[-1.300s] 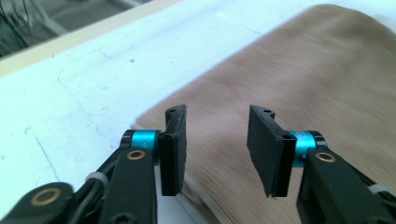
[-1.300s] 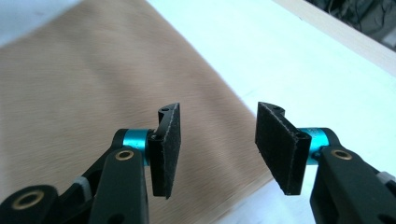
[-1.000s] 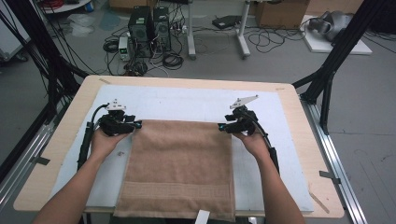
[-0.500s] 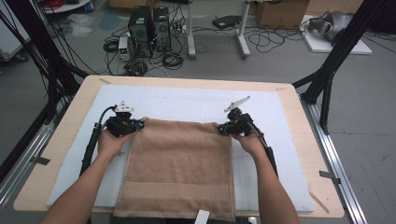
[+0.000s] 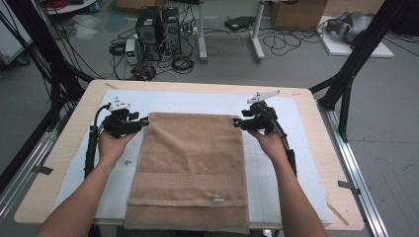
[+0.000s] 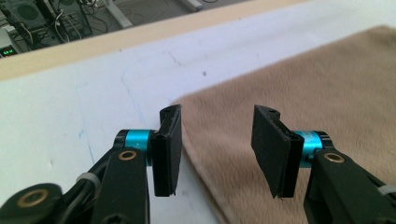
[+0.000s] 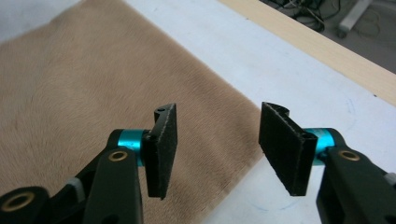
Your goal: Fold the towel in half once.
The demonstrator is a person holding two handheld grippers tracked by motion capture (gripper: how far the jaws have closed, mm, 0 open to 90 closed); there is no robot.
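High view has your brown towel (image 5: 190, 170) spread flat down the middle of the white mat (image 5: 281, 173), which sits on the pale wooden table (image 5: 64, 163). It's a long rectangle with a woven band near your end, and that end hangs a bit over the table's edge. The pile looks soft and fuzzy, kinda velvety, against the smooth mat.

Your left gripper (image 5: 142, 122) sits at the towel's far left corner and your right gripper (image 5: 238, 122) at the far right corner. Both have just been opening, and now their jaws stand apart with nothing clamped.

From the left gripper view, your left gripper (image 6: 217, 149) has the towel's corner edge running below the gap, its flat black pads (image 6: 168, 149) clear of the fabric. Right gripper view is the same deal: your right gripper (image 7: 224, 149) hangs over the towel's corner, matte, slab-shaped pads (image 7: 161, 149) on shiny teal collars, not touching the cloth.
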